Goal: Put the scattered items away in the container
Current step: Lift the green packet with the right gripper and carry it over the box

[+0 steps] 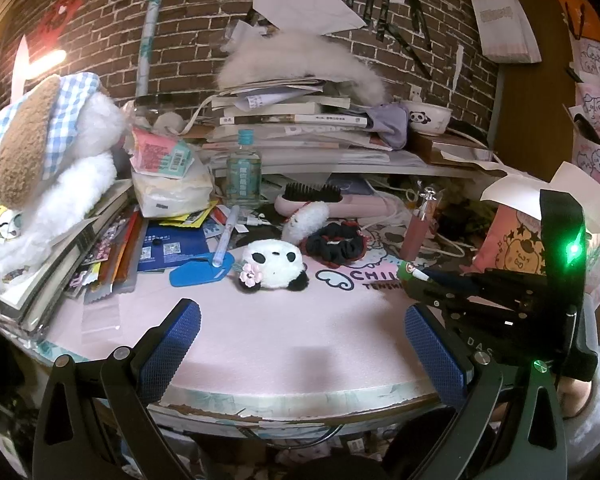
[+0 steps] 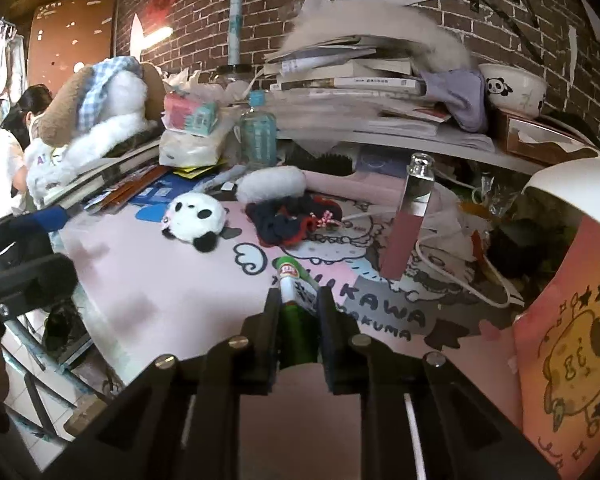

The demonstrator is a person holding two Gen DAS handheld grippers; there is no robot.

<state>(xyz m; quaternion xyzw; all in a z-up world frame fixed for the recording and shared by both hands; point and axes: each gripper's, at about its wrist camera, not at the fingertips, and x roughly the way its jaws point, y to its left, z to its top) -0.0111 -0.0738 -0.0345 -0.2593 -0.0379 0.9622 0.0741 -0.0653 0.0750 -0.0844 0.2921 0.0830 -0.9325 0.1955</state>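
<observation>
On the cluttered pink desk mat [image 1: 260,320]: one panda plush [image 1: 274,266], one dark scrunchie [image 1: 334,246], one hairbrush [image 1: 312,196], one clear bottle [image 1: 243,168], one lip gloss tube [image 1: 418,226] — and, on the shelf behind, one panda bowl [image 1: 426,116] and one large plush dog [image 1: 40,168].

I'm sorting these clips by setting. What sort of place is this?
Most likely a cluttered bedroom or dorm desk against a brick wall: a stack of books, plush toys such as the small panda plush, and personal bits like a pink hairbrush and a lip gloss tube.
</observation>
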